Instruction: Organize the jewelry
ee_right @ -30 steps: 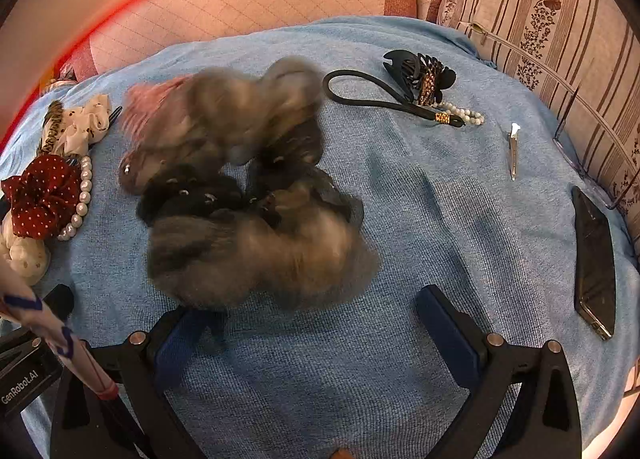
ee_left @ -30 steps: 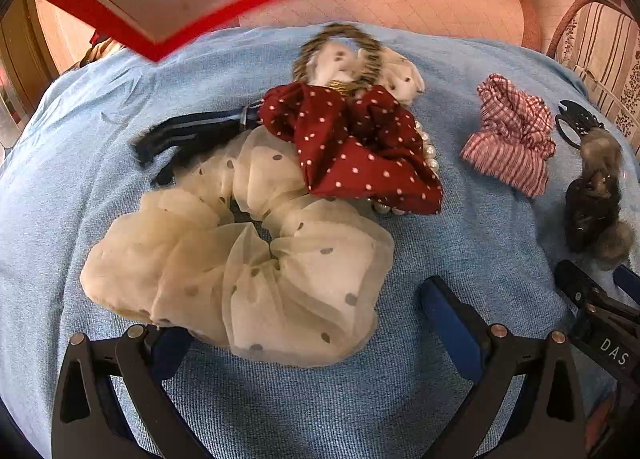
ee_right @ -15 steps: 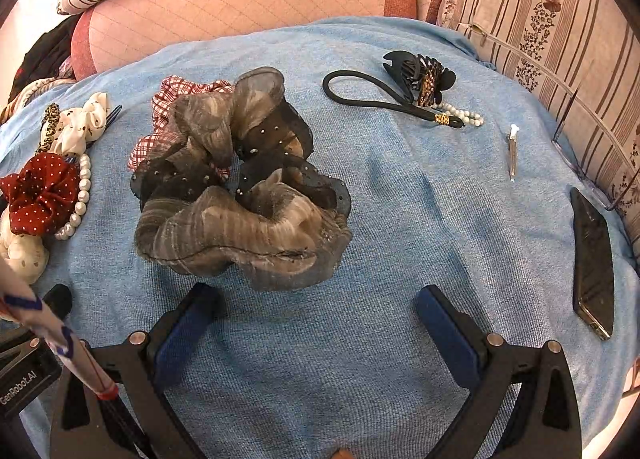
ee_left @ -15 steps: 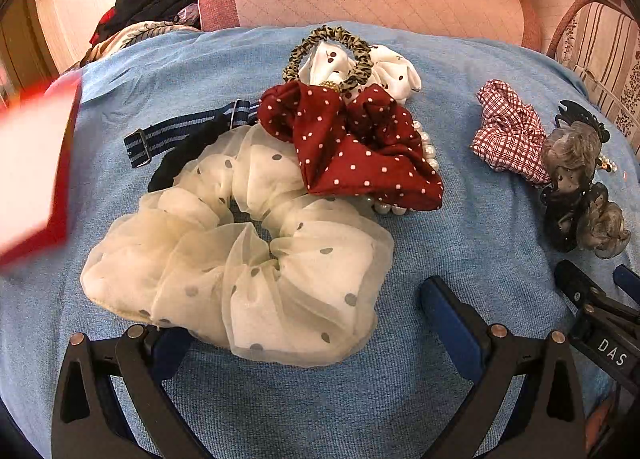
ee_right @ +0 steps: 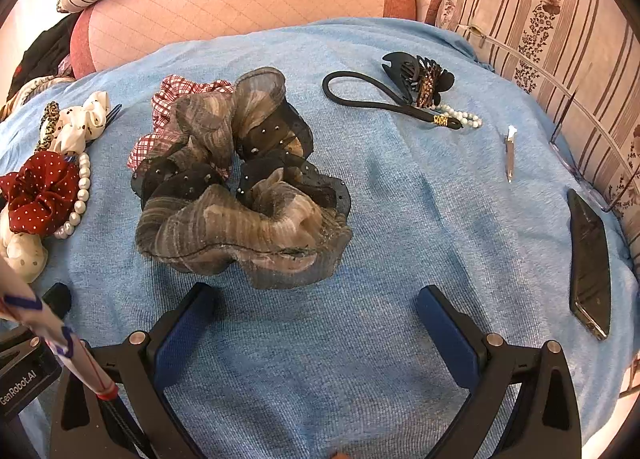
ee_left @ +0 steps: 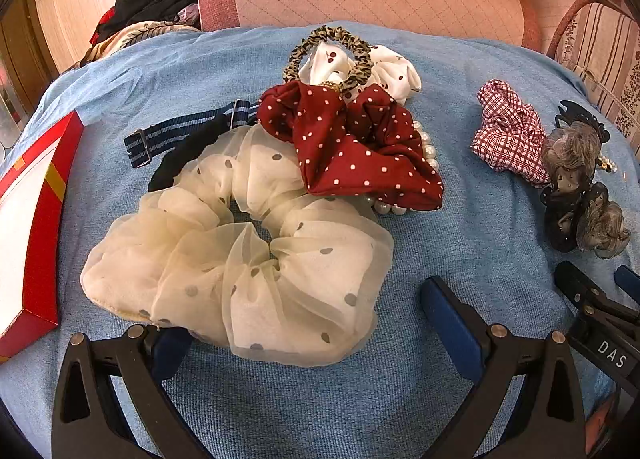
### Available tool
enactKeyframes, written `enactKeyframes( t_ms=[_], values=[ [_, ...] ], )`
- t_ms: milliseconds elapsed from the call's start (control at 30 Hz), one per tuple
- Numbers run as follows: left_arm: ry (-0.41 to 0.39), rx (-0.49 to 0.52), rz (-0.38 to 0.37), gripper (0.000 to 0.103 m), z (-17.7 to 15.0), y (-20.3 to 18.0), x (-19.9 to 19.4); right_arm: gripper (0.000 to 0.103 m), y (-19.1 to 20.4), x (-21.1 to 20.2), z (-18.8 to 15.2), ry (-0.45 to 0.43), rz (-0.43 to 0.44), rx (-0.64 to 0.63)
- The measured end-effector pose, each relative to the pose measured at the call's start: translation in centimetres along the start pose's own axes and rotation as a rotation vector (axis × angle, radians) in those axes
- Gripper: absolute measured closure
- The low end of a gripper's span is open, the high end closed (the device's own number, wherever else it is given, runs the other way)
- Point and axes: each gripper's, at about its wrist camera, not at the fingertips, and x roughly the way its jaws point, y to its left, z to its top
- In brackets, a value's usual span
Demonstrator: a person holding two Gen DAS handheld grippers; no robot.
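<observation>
Through the left wrist camera, the left gripper point(ee_left: 308, 335) stands wide open and holds nothing, the cream dotted scrunchie point(ee_left: 240, 255) lying on the blue cloth point(ee_left: 460, 227) between its 2 fingers, with a red box point(ee_left: 38, 219) at the left. Through the right wrist camera, the right gripper point(ee_right: 316, 323) is equally spread and empty, just short of the brown and black scrunchie point(ee_right: 244, 187).

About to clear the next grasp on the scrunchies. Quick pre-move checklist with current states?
1. Left gripper open, nothing held: ok.
2. Right gripper open, nothing held: ok.
3. Cream scrunchie free of its neighbours: not ok, red dotted scrunchie overlaps its far edge.
4. Brown-black scrunchie lies alone: not ok, it partly covers the plaid scrunchie.
5. Red box open to receive: cannot tell.
</observation>
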Motion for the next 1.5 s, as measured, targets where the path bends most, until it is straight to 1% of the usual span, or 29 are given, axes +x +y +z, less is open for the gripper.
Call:
enactKeyframes(
  t_ms=[233,267,333,367,400,433,467,567,600,633,667,733,800,900,933,1033,1100,1167,1333,1500],
  values=[
    [-0.003,-0.004,0.005,0.000,0.0,-0.1,-0.1,0.000,0.0,-0.7,-0.7,-0.006,0.004,-0.002],
    [0.002,-0.009,0.007,0.000,0.0,-0.1,-0.1,0.000,-0.2,-1.0,-0.8,-0.007,0.015,0.007],
    [0.034,0.036,0.000,0.000,0.0,-0.5,-0.3,0.001,-0.5,-1.4,-1.0,-0.004,0.047,0.026],
    [0.049,0.038,-0.004,0.000,0.2,-0.5,-0.4,0.002,-0.5,-1.9,-1.1,-0.006,0.050,0.033],
    [0.057,0.016,0.002,0.000,0.1,-0.2,-0.7,0.003,-0.5,-2.3,-1.2,-0.012,0.045,0.038],
    [0.038,-0.006,0.008,0.000,-0.2,0.2,-1.1,0.003,-0.6,-3.0,-1.5,-0.022,0.043,0.042],
    [0.000,-0.042,0.006,0.000,-1.0,1.0,-2.1,0.003,-0.7,-4.0,-1.8,-0.039,0.056,0.043],
    [-0.098,-0.089,-0.054,0.000,-3.2,2.8,-6.0,0.003,-0.5,-6.7,-2.9,-0.082,0.054,0.024],
    [-0.175,-0.085,-0.049,0.000,-4.1,3.5,-8.4,0.003,-0.5,-7.9,-3.4,-0.098,0.065,0.022],
    [-0.218,-0.072,-0.041,0.000,-4.6,3.8,-9.7,0.003,-0.5,-8.9,-3.9,-0.110,0.076,0.022],
    [-0.278,-0.044,-0.041,0.000,-5.3,4.3,-12.0,0.003,-0.4,-9.6,-4.3,-0.116,0.078,0.020],
    [-0.340,-0.012,-0.020,0.000,-6.4,5.4,-15.4,0.003,0.2,-11.7,-5.5,-0.127,0.104,0.008],
    [-0.376,-0.007,-0.013,0.000,-7.6,6.6,-18.1,0.003,1.1,-14.0,-6.6,-0.169,0.107,-0.015],
    [-0.383,-0.027,-0.022,0.000,-8.4,8.2,-20.6,0.003,3.3,-17.3,-8.1,-0.215,0.129,-0.076],
    [-0.389,-0.043,-0.005,0.000,-8.8,8.8,-21.4,0.003,4.0,-18.2,-8.5,-0.233,0.134,-0.094],
    [-0.410,-0.044,0.014,0.000,-9.8,9.4,-22.6,0.003,5.8,-20.7,-9.4,-0.273,0.143,-0.154],
    [-0.425,-0.051,0.014,0.000,-10.4,9.7,-23.2,0.003,6.6,-21.9,-9.6,-0.292,0.151,-0.181],
    [-0.433,-0.054,0.010,0.000,-10.5,9.9,-23.4,0.003,6.9,-22.9,-9.8,-0.317,0.139,-0.191],
    [-0.442,-0.068,-0.003,0.000,-10.9,10.5,-24.1,0.003,7.3,-23.7,-10.0,-0.329,0.132,-0.198],
    [-0.447,-0.080,0.009,0.000,-10.9,10.8,-24.2,0.003,7.8,-23.9,-10.2,-0.335,0.136,-0.204]
  ],
)
